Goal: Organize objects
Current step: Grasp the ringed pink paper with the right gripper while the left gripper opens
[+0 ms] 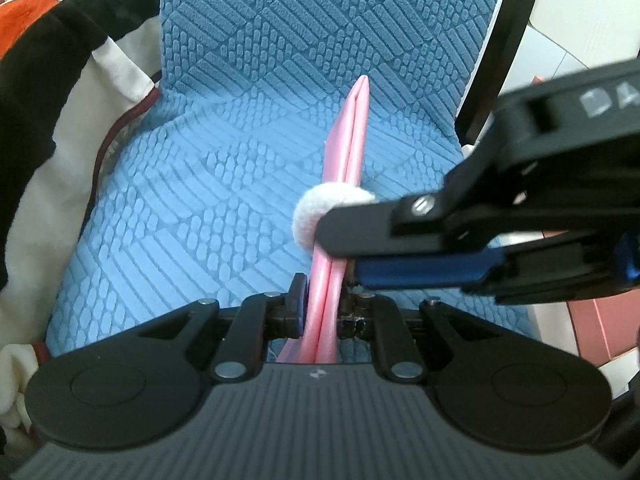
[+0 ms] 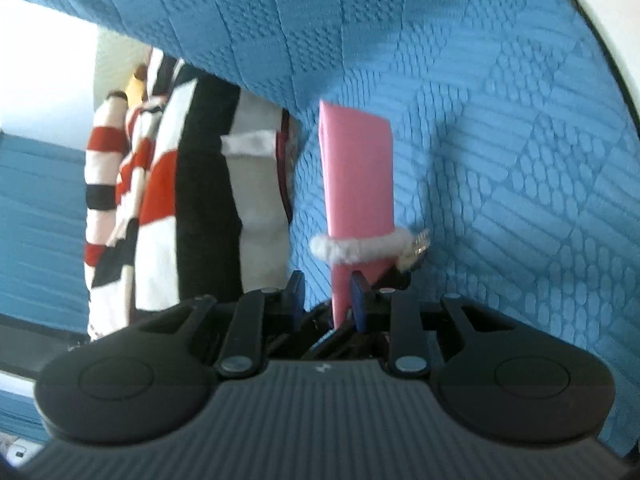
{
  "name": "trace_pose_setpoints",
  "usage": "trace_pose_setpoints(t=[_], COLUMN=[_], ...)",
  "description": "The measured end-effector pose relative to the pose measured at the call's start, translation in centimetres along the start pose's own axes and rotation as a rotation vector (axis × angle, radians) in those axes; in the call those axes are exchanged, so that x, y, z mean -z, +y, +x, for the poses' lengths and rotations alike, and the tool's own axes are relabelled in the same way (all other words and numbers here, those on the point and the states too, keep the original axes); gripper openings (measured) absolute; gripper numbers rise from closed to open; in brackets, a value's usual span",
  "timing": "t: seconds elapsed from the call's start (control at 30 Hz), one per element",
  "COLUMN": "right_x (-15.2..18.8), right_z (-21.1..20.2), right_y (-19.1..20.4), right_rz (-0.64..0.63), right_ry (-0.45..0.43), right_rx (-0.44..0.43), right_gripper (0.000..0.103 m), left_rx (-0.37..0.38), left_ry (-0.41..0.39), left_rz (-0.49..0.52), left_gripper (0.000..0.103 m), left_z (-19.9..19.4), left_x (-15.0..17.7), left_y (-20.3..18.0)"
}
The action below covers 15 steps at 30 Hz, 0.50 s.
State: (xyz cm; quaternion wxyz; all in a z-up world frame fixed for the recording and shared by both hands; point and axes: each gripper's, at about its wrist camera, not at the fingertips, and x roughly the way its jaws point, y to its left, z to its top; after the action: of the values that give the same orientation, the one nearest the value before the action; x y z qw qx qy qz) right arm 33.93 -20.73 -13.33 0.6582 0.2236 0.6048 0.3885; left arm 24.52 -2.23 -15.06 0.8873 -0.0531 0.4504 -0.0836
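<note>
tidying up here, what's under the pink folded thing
Blue textured cushion lies under the pink strip. A white fuzzy band rings the strip. The strip's lower end is hidden by the left hand-held gripper.

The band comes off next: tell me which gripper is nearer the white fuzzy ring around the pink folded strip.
Right. The right gripper reaches the white fuzzy ring from the side, fingertips at it; the left gripper clamps the pink folded strip a little short of the ring.
</note>
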Motion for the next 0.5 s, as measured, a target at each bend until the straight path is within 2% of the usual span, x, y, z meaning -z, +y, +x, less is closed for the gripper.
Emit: trace_pose_setpoints(t=[0.3,0.5], right_x=[-0.2,-0.1], right_z=[1.5,1.7], right_y=[-0.1,-0.2], right_rz=[-0.030,-0.042], right_ry=[-0.012,-0.035], right_rx=[0.118,0.151], right_gripper=[0.028,0.027], left_rx=[0.011,0.018], left_ry=[0.011,0.016], left_rz=[0.034,0.045], left_gripper=[0.015,0.015], left_z=[0.2,0.0], left_x=[0.1,0.3], left_y=[-0.5,-0.8])
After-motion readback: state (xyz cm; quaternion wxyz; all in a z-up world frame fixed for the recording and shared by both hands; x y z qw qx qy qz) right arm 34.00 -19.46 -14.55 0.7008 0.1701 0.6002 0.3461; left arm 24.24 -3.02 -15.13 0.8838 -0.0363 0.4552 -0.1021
